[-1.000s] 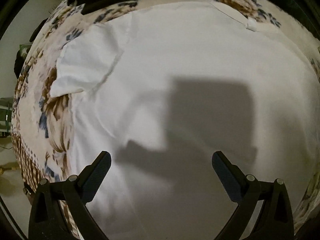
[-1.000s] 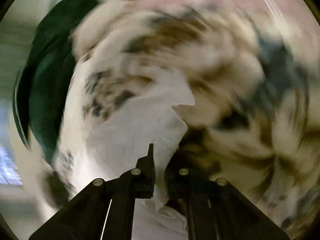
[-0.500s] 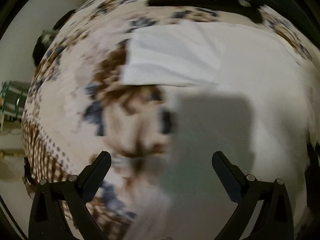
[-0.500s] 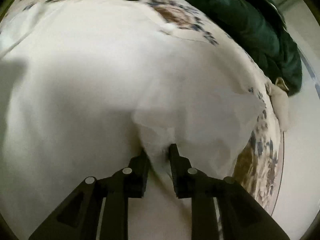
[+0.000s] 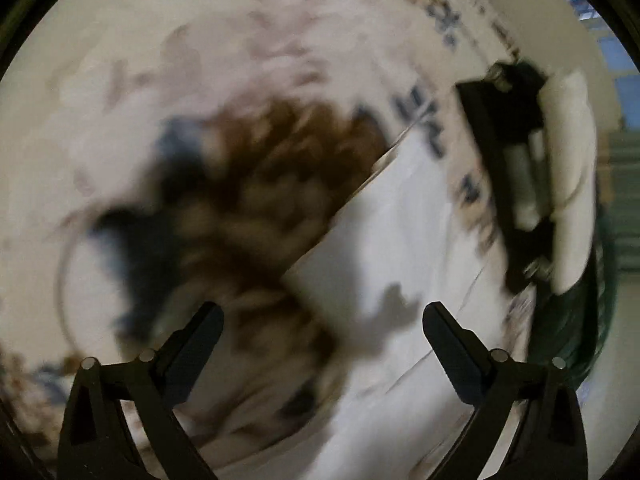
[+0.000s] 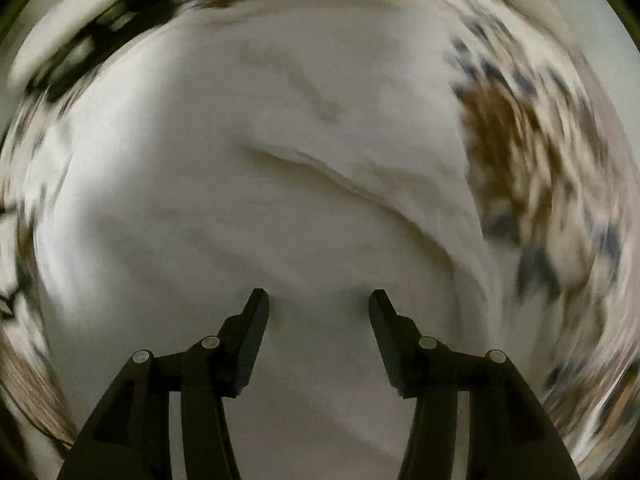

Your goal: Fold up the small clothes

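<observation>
White garment (image 6: 248, 216) fills the centre of the right wrist view, spread on a floral cover (image 6: 532, 168), one crease slanting from mid-frame toward lower right. The right gripper (image 6: 318, 304) hovers over it, jaws apart and empty. In the blurred left view the left gripper (image 5: 322, 320) is also spread wide, the garment's straight edge running from lower centre to upper right.

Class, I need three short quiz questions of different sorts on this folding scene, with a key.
1. True or false: the right tongs are clamped on the white garment.
2. The cloth under the garment is: A plain green, B floral-patterned, C striped red.
3. Fill in: the left tongs are ____.

Key: 1 false, they stand open over it; 2 B; 3 open, holding nothing.
</observation>
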The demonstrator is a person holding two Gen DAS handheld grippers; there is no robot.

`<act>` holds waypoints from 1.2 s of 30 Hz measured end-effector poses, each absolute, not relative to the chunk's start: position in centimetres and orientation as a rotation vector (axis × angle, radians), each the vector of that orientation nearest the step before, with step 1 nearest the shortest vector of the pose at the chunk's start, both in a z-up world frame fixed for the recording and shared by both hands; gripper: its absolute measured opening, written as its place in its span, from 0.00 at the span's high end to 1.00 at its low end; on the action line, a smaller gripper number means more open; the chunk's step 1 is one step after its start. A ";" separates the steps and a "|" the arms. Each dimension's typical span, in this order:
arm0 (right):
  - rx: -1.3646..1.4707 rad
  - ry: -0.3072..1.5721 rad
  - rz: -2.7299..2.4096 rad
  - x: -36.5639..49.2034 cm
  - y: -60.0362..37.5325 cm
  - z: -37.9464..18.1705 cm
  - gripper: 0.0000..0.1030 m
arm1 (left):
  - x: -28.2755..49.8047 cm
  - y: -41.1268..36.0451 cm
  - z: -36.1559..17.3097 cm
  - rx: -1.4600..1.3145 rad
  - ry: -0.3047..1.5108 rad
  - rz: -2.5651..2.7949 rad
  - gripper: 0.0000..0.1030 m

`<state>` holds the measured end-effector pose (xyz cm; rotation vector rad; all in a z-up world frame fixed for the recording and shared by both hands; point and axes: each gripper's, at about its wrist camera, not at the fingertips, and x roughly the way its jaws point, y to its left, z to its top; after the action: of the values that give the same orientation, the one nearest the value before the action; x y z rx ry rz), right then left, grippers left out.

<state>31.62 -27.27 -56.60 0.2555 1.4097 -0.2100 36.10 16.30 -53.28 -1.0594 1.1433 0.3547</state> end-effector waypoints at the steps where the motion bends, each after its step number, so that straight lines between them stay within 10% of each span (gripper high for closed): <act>1: 0.321 1.403 -0.239 31.4 -27.8 -56.7 0.47 | 36.9 16.0 -53.1 -1.036 1.130 0.355 0.28; 2: 0.358 1.396 -0.262 31.3 -28.1 -56.8 0.47 | 37.7 15.5 -53.0 -1.011 1.117 0.343 0.44; 3: 0.392 1.385 -0.293 31.1 -28.5 -56.8 0.47 | 38.8 15.1 -52.9 -0.962 1.109 0.323 0.85; 4: 0.408 1.377 -0.311 31.0 -28.6 -56.7 0.47 | 39.4 14.4 -52.8 -0.928 1.106 0.312 0.94; 14: 0.487 1.324 -0.406 30.4 -31.4 -55.6 0.47 | 40.9 1.0 -44.9 -0.362 0.984 -0.160 0.95; 20: 0.490 1.364 -0.418 28.6 -32.0 -56.5 0.47 | 37.4 -6.6 -48.0 -0.203 1.202 -0.397 0.79; 22: 0.491 1.368 -0.405 26.7 -32.5 -55.8 0.47 | 36.1 -5.4 -47.6 -0.188 1.215 -0.373 0.33; 24: 0.476 1.361 -0.390 25.9 -32.4 -54.8 0.47 | 35.2 -3.1 -46.7 -0.178 1.195 -0.318 0.17; 36: 0.453 1.446 -0.259 25.0 -36.1 -47.0 0.41 | 31.0 -2.0 -46.3 -0.094 1.246 -0.118 0.17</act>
<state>24.96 -36.10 -47.01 0.4533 1.4463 -0.2593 30.99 -2.01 -46.30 -0.0942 1.2460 -0.1178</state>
